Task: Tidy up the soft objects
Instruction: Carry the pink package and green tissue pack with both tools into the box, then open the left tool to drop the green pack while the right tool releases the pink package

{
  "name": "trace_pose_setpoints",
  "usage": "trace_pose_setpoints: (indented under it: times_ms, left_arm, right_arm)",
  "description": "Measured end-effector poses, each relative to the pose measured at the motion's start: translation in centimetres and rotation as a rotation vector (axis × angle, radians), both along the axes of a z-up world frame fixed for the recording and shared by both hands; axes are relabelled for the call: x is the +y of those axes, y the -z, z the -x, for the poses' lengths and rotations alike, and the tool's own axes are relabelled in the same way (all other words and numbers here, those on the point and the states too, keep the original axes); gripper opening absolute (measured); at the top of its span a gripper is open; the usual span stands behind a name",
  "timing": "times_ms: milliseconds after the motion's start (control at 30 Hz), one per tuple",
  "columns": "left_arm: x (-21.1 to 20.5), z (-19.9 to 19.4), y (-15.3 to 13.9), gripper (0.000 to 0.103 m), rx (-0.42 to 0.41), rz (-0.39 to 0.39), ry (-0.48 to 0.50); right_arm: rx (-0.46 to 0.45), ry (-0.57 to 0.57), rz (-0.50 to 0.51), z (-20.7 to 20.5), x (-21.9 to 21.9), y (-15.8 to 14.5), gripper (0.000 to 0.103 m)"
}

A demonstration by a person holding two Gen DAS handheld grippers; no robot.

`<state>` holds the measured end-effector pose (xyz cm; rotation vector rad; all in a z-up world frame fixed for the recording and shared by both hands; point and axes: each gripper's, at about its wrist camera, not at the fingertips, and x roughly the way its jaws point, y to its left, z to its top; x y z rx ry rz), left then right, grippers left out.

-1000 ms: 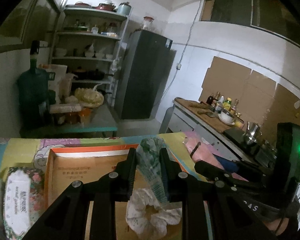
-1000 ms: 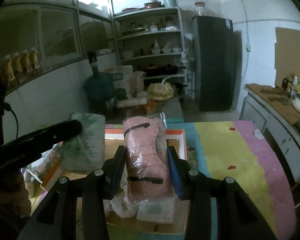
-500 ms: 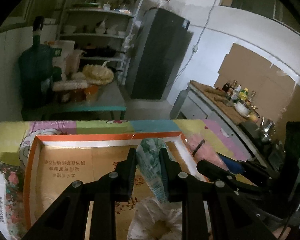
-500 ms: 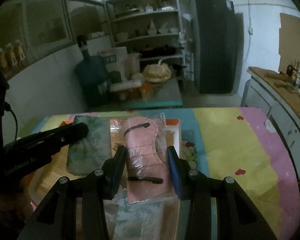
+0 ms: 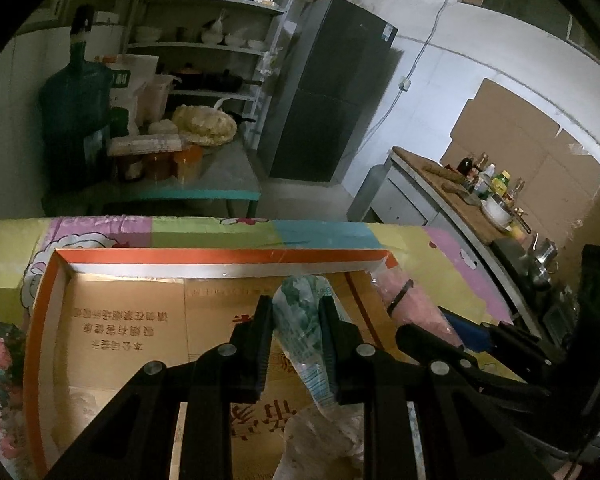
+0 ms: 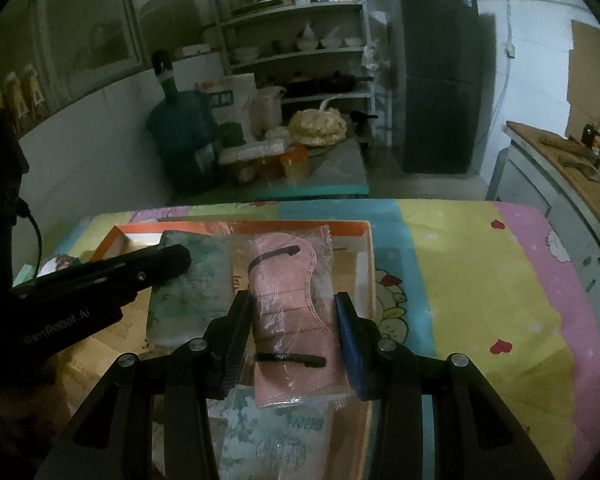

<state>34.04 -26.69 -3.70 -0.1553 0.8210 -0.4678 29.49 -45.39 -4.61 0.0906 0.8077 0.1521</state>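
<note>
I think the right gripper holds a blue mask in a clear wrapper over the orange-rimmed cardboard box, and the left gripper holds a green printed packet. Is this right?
Not quite: the mask is pink, not blue, as the right wrist view shows. The rest holds: the right gripper grips it in its clear wrapper over the orange-rimmed cardboard box, and the left gripper holds a green printed packet.

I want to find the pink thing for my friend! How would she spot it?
Look at the shallow cardboard box with the orange rim on the colourful tablecloth. Over its right side, the right claw squeezes a pink face mask in a clear plastic wrapper. Only it is pink with black ear loops; the packet beside it is green.
</note>
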Motion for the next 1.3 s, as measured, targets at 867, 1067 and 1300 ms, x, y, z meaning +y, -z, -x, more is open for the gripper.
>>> trace_pose_setpoints:
  times_ms: [867,1067,1300]
  left_arm:
    - [0.5,-1.9,2.2,0.039,0.141,-0.013,-0.049]
    - [0.4,-1.4,2.0,0.054,0.121,-0.021,-0.044]
    - [0.4,-0.8,1.5,0.056,0.106,-0.016,-0.048]
  right_arm:
    - [0.067,-0.017,0.014,-1.4,0.6,1.3,0.046]
    - [0.065,-0.015,-0.003,-1.3,0.5,1.3,0.053]
    - [0.058,-0.012,-0.021,-0.8,0.3,1.0,0.056]
